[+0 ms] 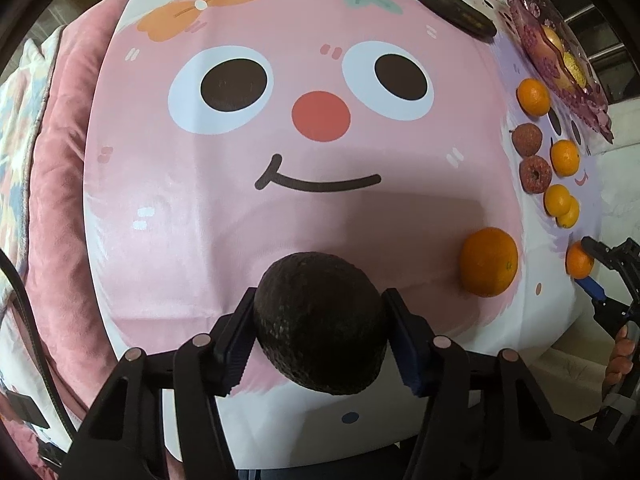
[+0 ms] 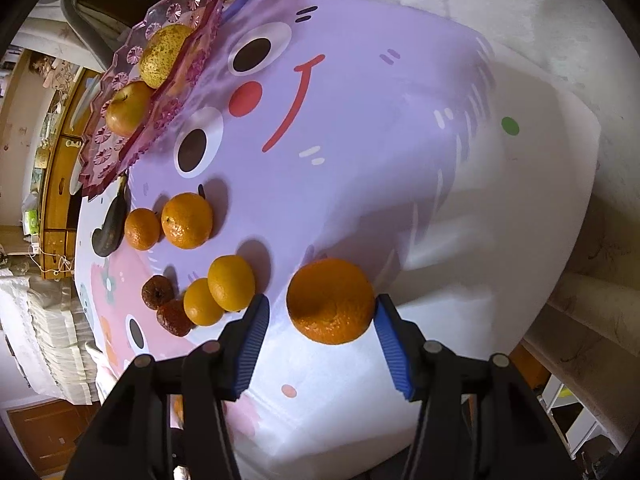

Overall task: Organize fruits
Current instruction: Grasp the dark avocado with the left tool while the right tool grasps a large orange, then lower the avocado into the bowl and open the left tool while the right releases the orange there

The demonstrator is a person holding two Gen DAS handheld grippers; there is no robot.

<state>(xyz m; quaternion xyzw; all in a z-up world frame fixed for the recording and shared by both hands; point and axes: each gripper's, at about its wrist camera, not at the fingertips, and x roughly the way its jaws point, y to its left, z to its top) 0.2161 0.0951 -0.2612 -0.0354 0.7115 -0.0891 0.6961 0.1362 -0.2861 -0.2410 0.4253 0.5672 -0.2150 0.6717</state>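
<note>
The left gripper (image 1: 320,328) has its jaws squeezed on the dark avocado (image 1: 320,322), while the right gripper (image 2: 322,320), jaws apart, should close gently around the orange (image 2: 330,300) between them.

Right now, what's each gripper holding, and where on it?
Left gripper clamps the avocado across its sides. Right gripper holds nothing: open around the orange, only one pad touching.

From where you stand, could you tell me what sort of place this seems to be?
Probably a home living room or bedroom, not a lab. A cartoon-face tablecloth covers the table, a pink plastic fruit tray holds an apple, and a wooden cabinet and folded bedding stand nearby.
</note>
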